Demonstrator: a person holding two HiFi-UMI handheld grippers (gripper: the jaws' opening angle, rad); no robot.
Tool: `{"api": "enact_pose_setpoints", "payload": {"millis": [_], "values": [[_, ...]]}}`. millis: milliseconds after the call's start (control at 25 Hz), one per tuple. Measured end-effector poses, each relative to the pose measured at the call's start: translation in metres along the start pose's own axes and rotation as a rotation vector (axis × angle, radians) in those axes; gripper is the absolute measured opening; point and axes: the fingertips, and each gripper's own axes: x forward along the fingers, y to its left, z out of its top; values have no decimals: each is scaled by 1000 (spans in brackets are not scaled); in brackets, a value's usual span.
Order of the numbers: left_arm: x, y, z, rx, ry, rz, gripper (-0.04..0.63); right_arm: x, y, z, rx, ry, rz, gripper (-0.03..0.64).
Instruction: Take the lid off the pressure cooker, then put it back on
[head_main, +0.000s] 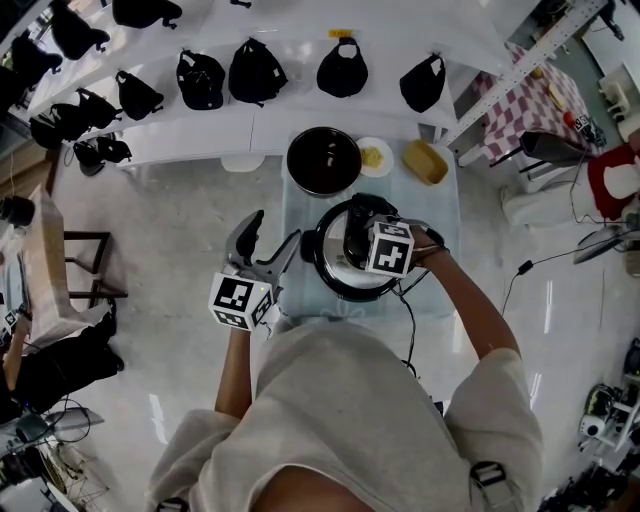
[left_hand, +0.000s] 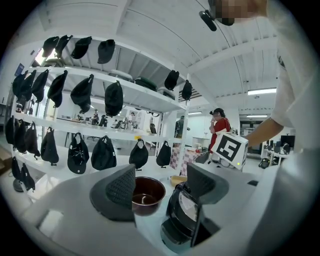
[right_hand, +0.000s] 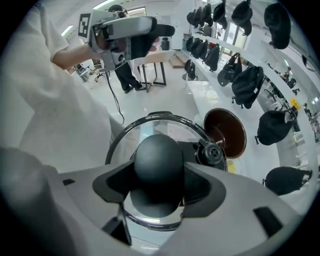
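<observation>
While my right gripper (right_hand: 159, 186) clamps the lid (right_hand: 145, 131) by its round knob (right_hand: 159, 155) over the pressure cooker (head_main: 322, 256) on the table (head_main: 440, 215), my left gripper (left_hand: 160, 185) hangs open and empty. That smooth knob could slip and tilt the lid.

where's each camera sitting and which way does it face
Head view: on the person's head, facing steeply down at the pressure cooker; shows the shirt, both arms, left gripper and right gripper.
Left gripper view: on the left gripper, facing along its open, empty jaws toward shelves of black bags; the right arm shows.
Right gripper view: on the right gripper, facing down at the lid knob its jaws are shut on; shirt and left arm show.
Shared: the brown bowl appears in all three.
</observation>
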Motion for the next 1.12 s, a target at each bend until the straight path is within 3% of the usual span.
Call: {"api": "enact_pose_setpoints", "payload": {"millis": [320, 760, 1120], "values": [[7, -9, 3, 7, -4, -23, 311, 2, 3, 1, -105, 16, 28, 285], [9, -11, 3, 9, -13, -24, 311, -1, 3, 1, -81, -7, -11, 287], [8, -12, 4, 19, -10, -28, 310, -41, -3, 16, -14, -129, -119, 279]]}}
